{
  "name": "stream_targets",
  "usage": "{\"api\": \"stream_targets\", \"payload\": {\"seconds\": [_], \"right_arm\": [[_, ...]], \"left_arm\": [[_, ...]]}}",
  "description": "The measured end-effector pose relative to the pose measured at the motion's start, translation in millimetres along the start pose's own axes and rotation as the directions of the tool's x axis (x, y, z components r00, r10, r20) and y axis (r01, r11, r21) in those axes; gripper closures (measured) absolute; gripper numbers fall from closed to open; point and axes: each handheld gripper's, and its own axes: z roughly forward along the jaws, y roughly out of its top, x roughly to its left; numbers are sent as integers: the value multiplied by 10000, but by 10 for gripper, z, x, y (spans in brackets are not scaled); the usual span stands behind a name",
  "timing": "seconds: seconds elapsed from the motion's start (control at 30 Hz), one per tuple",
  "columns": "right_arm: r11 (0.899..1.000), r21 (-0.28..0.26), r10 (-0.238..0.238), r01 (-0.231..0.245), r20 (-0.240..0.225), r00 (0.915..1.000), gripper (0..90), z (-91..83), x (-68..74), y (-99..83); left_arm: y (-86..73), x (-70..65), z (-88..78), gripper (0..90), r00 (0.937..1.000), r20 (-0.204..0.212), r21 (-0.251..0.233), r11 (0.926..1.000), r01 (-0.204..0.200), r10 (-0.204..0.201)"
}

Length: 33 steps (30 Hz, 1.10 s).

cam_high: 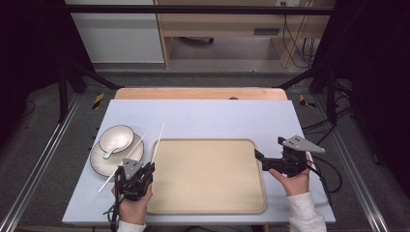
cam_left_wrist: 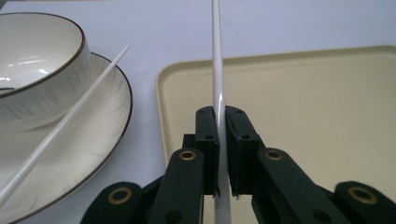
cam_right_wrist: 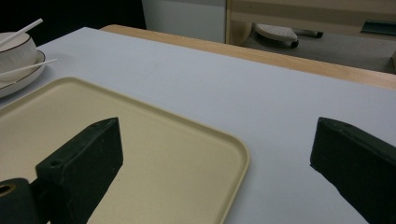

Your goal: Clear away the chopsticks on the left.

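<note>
The left tool (cam_left_wrist: pixel 219 154) is clenched on a white chopstick (cam_left_wrist: pixel 217 70) whose long axis points away over the beige tray's (cam_high: pixel 208 203) left rim, while the right tool (cam_high: pixel 270 162) hangs released at the tray's right edge.

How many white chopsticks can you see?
2. One chopstick is clamped in the left gripper beside the tray; the other chopstick leans across the plate.
</note>
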Motion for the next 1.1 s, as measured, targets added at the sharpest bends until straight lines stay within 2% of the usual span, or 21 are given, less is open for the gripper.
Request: {"api": "stream_targets", "payload": {"seconds": [0.2,0.53,0.73,1.1], "right_arm": [[10000,49,0,0,-15,10000,29,16,9,-6],[9999,131,-35,35,-54,10000,30,43,20,-16],[9999,139,-50,51,-39,10000,31,47,22,-18],[9998,189,-72,72,-44,10000,31,67,31,-27]], "left_arm": [[-110,-52,51,843,9998,68,-10,9998,189,-189],[-260,-100,130,843,9986,-178,55,9987,497,-496],[-314,-136,184,844,9984,-425,203,9991,376,-367],[-392,-134,315,843,9980,-537,730,9966,374,-335]]}}
